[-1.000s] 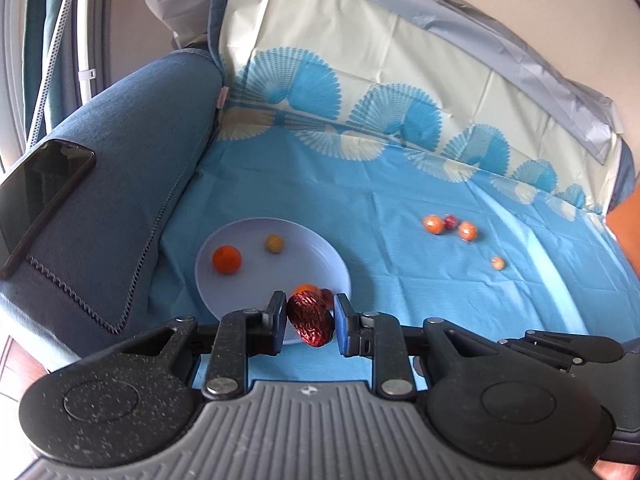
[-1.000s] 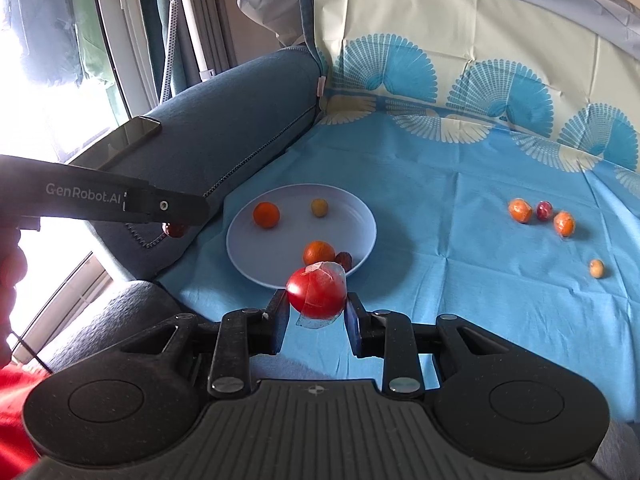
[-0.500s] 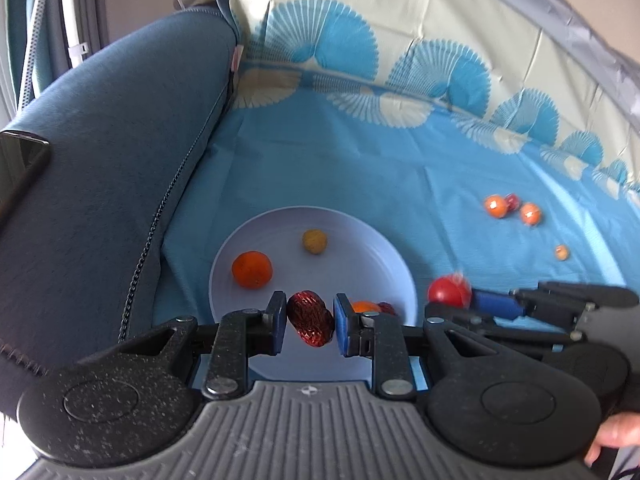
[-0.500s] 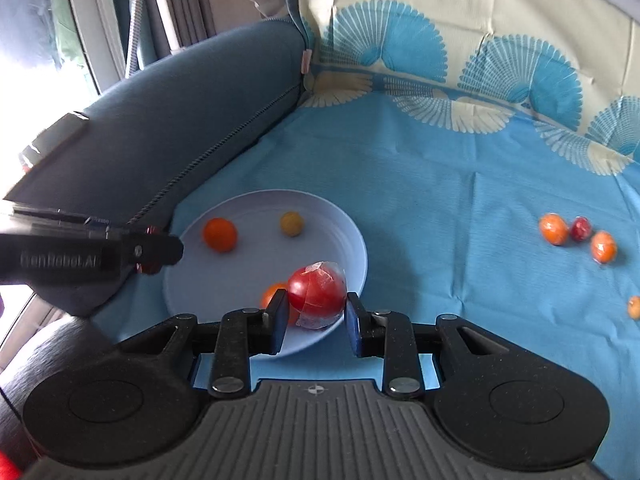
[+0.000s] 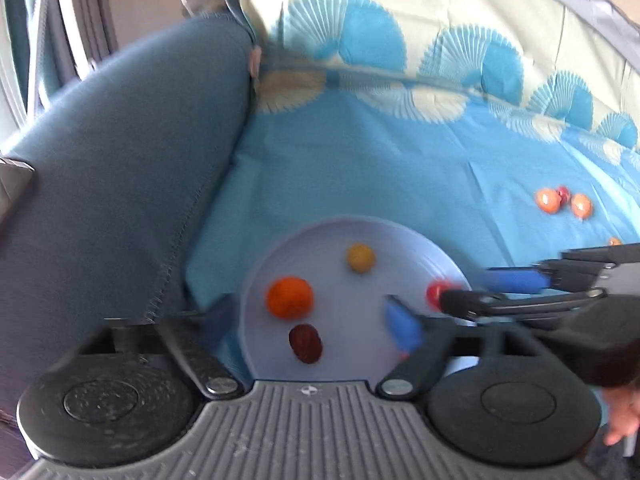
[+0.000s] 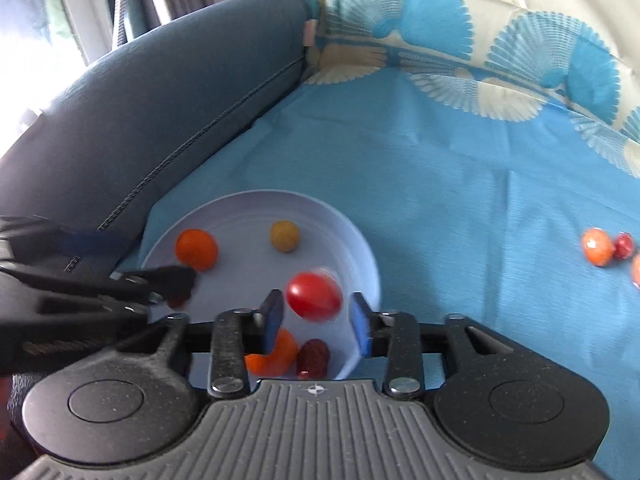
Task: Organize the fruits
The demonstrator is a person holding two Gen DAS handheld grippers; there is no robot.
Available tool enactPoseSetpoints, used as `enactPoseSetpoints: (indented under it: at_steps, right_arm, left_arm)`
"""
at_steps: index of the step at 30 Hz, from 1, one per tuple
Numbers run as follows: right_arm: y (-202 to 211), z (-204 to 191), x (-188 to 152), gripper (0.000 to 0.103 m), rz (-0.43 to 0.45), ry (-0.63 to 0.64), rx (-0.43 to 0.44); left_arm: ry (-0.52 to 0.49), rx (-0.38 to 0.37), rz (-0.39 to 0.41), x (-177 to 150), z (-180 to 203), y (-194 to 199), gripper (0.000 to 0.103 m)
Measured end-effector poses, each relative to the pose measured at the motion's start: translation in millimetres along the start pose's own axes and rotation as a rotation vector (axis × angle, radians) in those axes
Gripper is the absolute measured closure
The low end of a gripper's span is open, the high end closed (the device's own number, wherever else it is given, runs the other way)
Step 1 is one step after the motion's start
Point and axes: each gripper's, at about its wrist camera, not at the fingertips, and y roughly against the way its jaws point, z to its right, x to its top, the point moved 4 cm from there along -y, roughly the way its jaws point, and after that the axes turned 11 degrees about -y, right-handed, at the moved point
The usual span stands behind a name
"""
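The blue sofa sheet [image 6: 460, 208] holds the plate [image 6: 244, 210]. Both grippers, left [image 5: 308, 322] and right [image 6: 316, 322], have wide-open fingers holding nothing. The red tomato [image 6: 315, 296] and dark date [image 5: 305, 343] sit on the plate. Lift away slowly so nothing rolls.

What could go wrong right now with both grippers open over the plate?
The red tomato sits loose between the right gripper fingers near the plate rim, so it may roll off onto the blue cloth. The left gripper and right gripper crowd the same plate and could bump each other. Pulling back carelessly might nudge the dark date or the orange fruit.
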Motion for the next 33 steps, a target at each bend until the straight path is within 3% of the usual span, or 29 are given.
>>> enactPoseSetpoints:
  at_steps: [1, 3, 6, 12, 17, 24, 33]
  right_arm:
    - [5, 2, 0, 0.048, 0.002, -0.009, 0.003]
    - [21, 6, -5, 0.023, 0.007, -0.022, -0.005]
    - [53, 8, -25, 0.016, 0.023, 0.003, -0.022]
    - [113, 3, -73, 0.007, 0.008, -0.014, -0.07]
    - [151, -15, -97, 0.003, 0.046, -0.019, -0.082]
    - [191, -36, -116, 0.001, 0.132, 0.036, -0.094]
    - [219, -33, -122, 0.001, 0.207, 0.022, -0.117]
  left_arm:
    - [0.006, -0.018, 0.011, -1, -4, 7, 0.0]
    - [0.03, -0.039, 0.019, -7, -8, 22, 0.0]
    - [0.052, -0.048, -0.009, -19, -5, 42, 0.0]
    - [0.103, -0.058, -0.054, -48, 9, 88, 0.0]
    - [0.071, -0.056, 0.005, -59, 24, 125, 0.0]
    - [0.068, -0.045, 0.084, -62, 33, 161, 0.0]
    - [0.06, -0.031, 0.128, -63, 38, 185, 0.0]
